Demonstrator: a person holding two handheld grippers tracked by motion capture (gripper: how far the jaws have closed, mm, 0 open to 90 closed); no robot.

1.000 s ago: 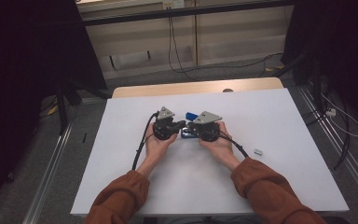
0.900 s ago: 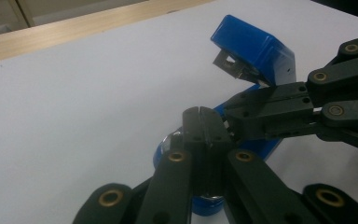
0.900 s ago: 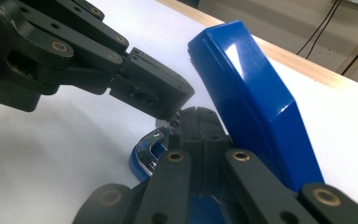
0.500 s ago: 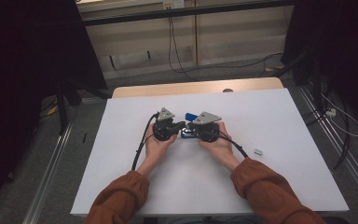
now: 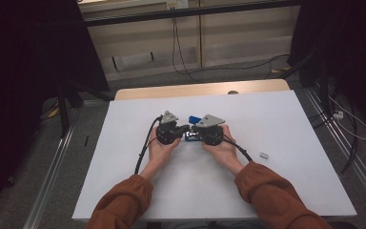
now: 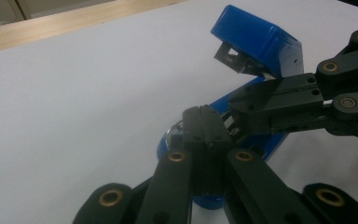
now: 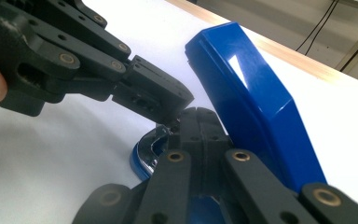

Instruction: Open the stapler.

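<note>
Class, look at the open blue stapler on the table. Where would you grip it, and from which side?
Grip the stapler's raised blue top arm across its two flat long sides, coming from above. It is hinged open and tilts up clear of the base, so its sides look free, whereas the low base lies flat on the table and is crowded by both shut claws.

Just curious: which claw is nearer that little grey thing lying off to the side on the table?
Right. The right claw is at the blue stapler, on the grey piece's side; the left claw meets it from farther away.
</note>
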